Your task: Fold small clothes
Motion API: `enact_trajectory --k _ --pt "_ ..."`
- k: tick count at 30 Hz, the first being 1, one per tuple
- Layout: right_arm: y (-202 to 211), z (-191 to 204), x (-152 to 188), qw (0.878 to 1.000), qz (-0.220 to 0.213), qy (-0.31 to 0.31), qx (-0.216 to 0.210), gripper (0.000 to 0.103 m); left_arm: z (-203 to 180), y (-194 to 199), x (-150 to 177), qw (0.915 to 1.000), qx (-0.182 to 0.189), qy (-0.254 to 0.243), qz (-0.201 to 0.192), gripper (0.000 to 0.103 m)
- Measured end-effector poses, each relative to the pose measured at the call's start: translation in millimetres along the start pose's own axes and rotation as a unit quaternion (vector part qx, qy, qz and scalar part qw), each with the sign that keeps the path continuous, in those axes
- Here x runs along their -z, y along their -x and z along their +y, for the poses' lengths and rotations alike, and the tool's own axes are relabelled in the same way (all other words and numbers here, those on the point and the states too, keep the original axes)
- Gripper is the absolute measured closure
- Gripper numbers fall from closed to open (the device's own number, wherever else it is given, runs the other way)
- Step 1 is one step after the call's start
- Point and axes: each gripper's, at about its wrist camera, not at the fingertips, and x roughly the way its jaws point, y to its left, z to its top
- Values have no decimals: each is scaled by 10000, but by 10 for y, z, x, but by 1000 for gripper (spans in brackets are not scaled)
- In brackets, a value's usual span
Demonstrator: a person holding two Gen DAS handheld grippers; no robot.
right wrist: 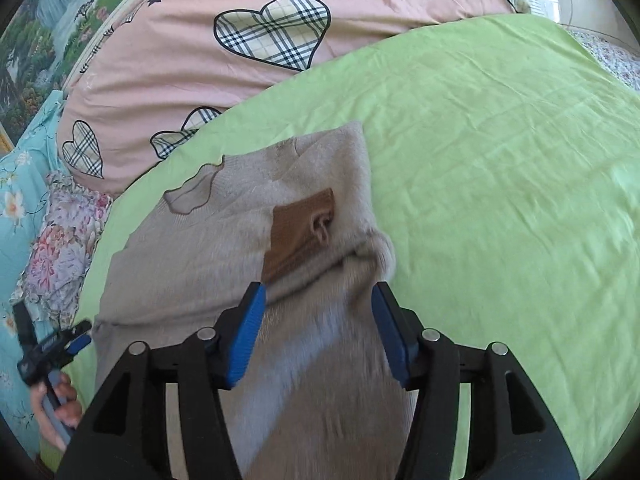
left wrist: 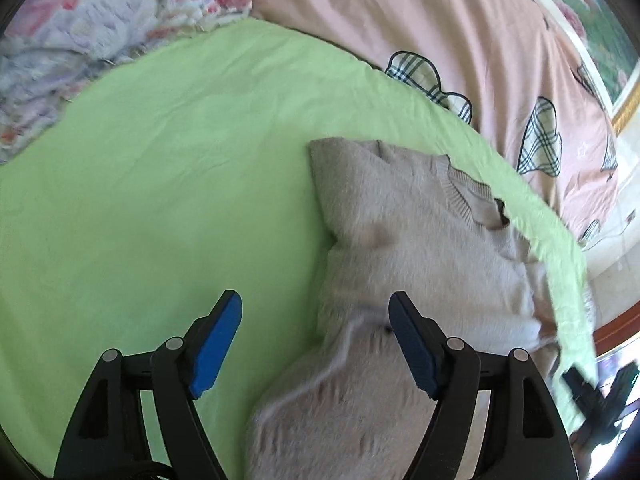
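A fuzzy beige sweater [left wrist: 408,240] lies partly folded on a green sheet [left wrist: 160,180]. My left gripper [left wrist: 316,304] stands open over the sweater's left edge, and its blue pads touch nothing. In the right wrist view the sweater [right wrist: 192,260] shows its ribbed collar at the far left and a brown ribbed patch [right wrist: 300,236] on a folded-over part. My right gripper [right wrist: 319,292] is open just above the fabric, which runs between the fingers without being pinched. Each view shows the other gripper at its edge: the right gripper [left wrist: 596,390] and the left gripper [right wrist: 52,332], held in a hand [right wrist: 60,404].
A pink duvet with plaid hearts [right wrist: 200,72] lies bunched behind the sheet. Floral bedding [left wrist: 100,20] lies at the far left in the left wrist view. A framed landscape picture [right wrist: 36,40] hangs behind. Bare green sheet [right wrist: 500,160] spreads to the sweater's right.
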Motion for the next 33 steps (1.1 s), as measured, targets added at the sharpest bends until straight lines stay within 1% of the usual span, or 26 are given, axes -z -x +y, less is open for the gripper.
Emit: enact_trajectory --k 3,4,5,6,7,8,10,11,13,15,16,19,20,23,25,27,32,33 --pt "43 5 162 9999 138 -36 -58 41 34 -413 -210 9977 273 312 530 25" --pt "48 -1 203 9998 185 -50 -81 41 17 -472 -265 9976 312 315 529 25" --pt "47 0 245 9996 249 -54 -95 40 -24 -498 -314 9982 333 208 461 29" --pt "51 6 275 9996 277 -42 -92 40 -84 -519 -357 9984 379 10 420 69" --pt "57 10 298 9995 294 -19 -89 40 -135 -555 -388 9973 509 -136 506 94" --pt "69 11 319 9995 304 -3 -90 40 -160 -555 -408 9975 492 -181 480 92" --pt "95 5 328 9995 297 2 -76 40 -251 -445 -429 9981 357 -505 52 93" --pt "112 -4 319 9996 270 -6 -79 40 -284 -403 -418 9975 229 -654 -130 94" --pt "140 -13 325 9997 224 -28 -80 40 -296 -438 -403 9959 -152 -860 -232 94" --pt "148 -22 317 9997 209 -60 -98 40 -268 -547 -369 9937 -567 -936 -249 96" --pt "155 -22 318 9997 213 -56 -109 40 -250 -581 -356 9937 -611 -917 -225 96" --pt "233 -9 328 9997 192 -33 -136 40 -227 -492 -321 9954 -542 -766 -216 92" --pt "277 -6 337 9998 162 -19 -128 40 -221 -435 -299 9958 -514 -729 -209 89" --pt "404 -23 346 9999 99 17 -117 39 -186 -157 -124 9965 -386 -707 -213 86" --pt "488 -51 359 9999 65 15 -104 38 -144 60 77 9966 -309 -736 -208 81" --pt "560 -69 392 9999 52 38 -83 38 -71 279 294 9966 -211 -779 -156 71" --pt "685 -89 553 9997 171 162 -112 38 155 693 881 9967 -33 -807 78 59" --pt "698 -101 586 9995 206 182 -139 38 202 759 1003 9968 1 -788 137 58"
